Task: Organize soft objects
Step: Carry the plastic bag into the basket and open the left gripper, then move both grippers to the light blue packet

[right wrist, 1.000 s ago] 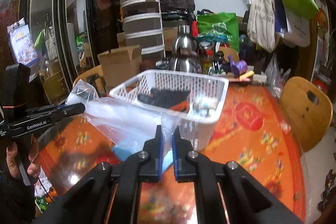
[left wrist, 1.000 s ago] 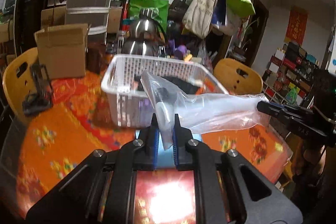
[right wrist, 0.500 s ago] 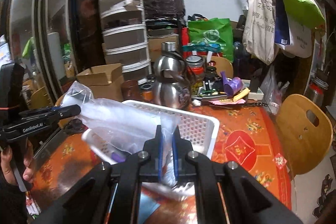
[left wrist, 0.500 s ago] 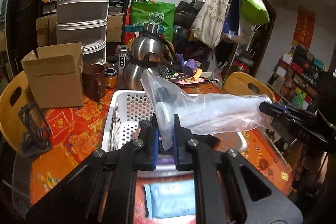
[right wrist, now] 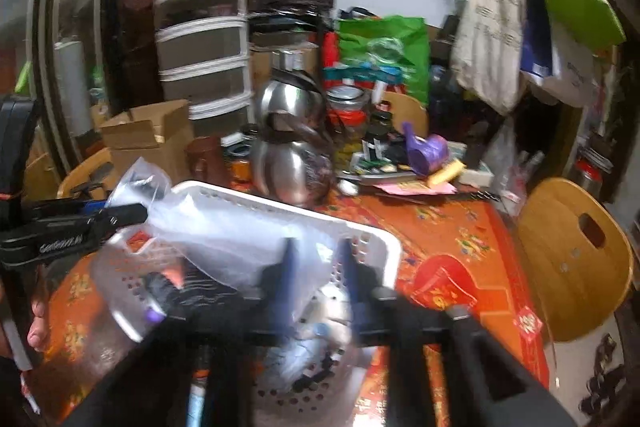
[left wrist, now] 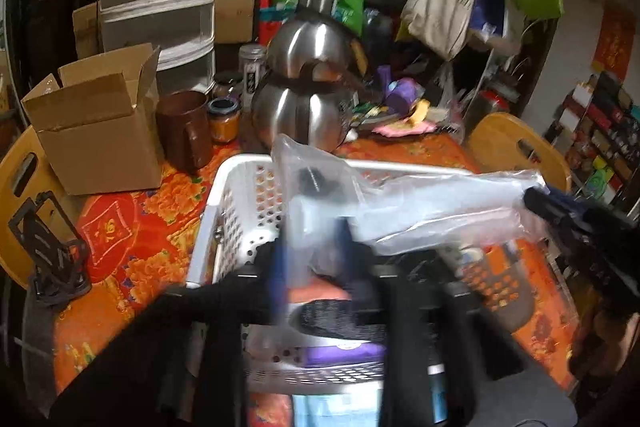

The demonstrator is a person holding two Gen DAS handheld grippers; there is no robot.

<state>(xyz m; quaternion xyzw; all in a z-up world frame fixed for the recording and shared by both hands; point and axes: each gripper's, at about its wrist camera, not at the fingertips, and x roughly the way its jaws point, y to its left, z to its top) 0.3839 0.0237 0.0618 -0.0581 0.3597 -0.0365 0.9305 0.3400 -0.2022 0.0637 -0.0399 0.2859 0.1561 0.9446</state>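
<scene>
Spanning both grippers, the clear plastic bag hung over the white basket. Left gripper and right gripper pointed forward, jaws parted around the bag's ends, blurred. Beyond stood the steel kettle.

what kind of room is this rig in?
Likely a cluttered home dining or storage room: a table with a red-orange patterned cloth, steel kettles, wooden chairs, tote bags on a coat rack and stacked plastic drawers.
</scene>
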